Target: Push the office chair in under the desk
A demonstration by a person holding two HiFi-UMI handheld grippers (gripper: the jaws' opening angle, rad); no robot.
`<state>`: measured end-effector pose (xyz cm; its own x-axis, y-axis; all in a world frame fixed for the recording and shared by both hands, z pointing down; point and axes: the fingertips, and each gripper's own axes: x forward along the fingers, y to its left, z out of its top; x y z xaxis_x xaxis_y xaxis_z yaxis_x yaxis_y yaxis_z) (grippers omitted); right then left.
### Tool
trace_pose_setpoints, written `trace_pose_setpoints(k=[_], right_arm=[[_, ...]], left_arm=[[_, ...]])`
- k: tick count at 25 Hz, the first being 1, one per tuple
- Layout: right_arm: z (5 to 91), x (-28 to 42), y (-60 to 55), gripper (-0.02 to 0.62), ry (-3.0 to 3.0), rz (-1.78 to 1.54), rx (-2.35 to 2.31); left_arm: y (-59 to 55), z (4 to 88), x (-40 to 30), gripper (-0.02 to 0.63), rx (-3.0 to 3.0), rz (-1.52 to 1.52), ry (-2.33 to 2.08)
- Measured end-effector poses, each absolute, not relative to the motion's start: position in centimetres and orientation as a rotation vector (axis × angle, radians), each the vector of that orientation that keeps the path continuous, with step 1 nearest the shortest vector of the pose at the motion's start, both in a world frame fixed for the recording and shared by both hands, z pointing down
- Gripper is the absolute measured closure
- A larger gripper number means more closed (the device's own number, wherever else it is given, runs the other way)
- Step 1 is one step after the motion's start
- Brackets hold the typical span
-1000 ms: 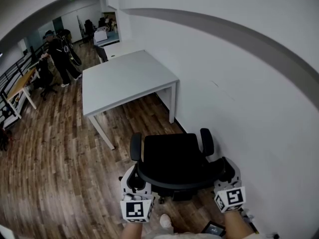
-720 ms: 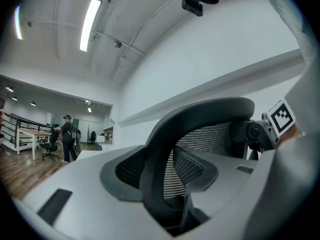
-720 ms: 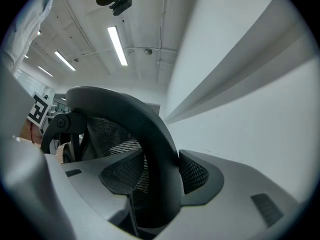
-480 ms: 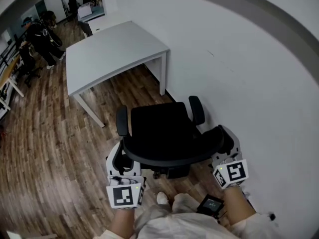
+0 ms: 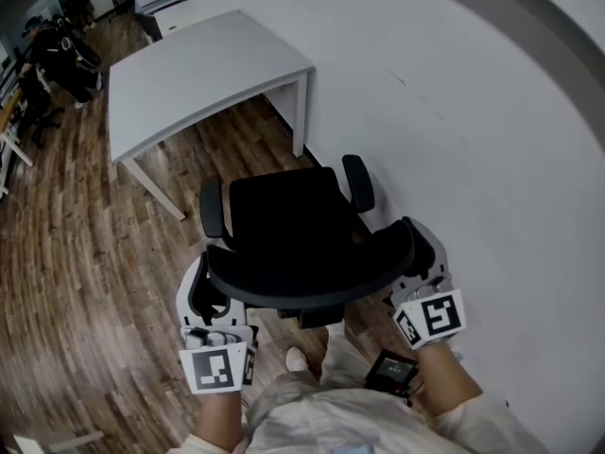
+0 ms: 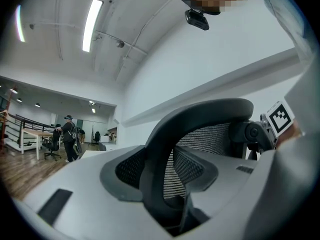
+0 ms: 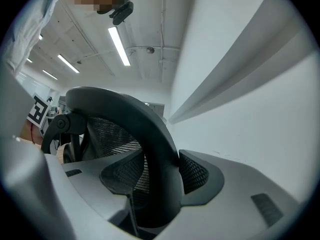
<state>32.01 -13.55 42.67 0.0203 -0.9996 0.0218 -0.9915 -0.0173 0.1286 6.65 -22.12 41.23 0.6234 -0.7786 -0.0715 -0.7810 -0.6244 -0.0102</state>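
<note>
A black office chair (image 5: 284, 218) stands on the wood floor, its seat facing the white desk (image 5: 198, 74), just short of the desk's near edge. My left gripper (image 5: 203, 289) is shut on the left edge of the chair's curved backrest (image 5: 312, 274). My right gripper (image 5: 423, 255) is shut on the right edge. In the left gripper view, the black backrest frame (image 6: 210, 111) runs down between the jaws of the left gripper (image 6: 162, 176). The right gripper view shows the backrest frame (image 7: 115, 101) the same way inside the right gripper (image 7: 159, 180).
A white wall (image 5: 473, 112) runs close along the chair's right side and past the desk. People (image 5: 57, 50) stand far off at the upper left beside another desk (image 5: 9, 126). My foot (image 5: 296, 358) is just behind the chair base.
The chair has rolled a little toward the desk with both grippers still on its backrest. The head view has tipped, so desk and chair sit higher in the picture.
</note>
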Motion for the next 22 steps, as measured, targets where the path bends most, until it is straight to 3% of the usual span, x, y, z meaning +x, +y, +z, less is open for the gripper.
trace_pose_setpoints(k=[22], right_arm=[[43.1,32.9,-21.0,0.370,-2.271,-0.095,2.024]], left_arm=[[-27.3,42.1,6.7,0.439,-2.650,-0.122,1.527]])
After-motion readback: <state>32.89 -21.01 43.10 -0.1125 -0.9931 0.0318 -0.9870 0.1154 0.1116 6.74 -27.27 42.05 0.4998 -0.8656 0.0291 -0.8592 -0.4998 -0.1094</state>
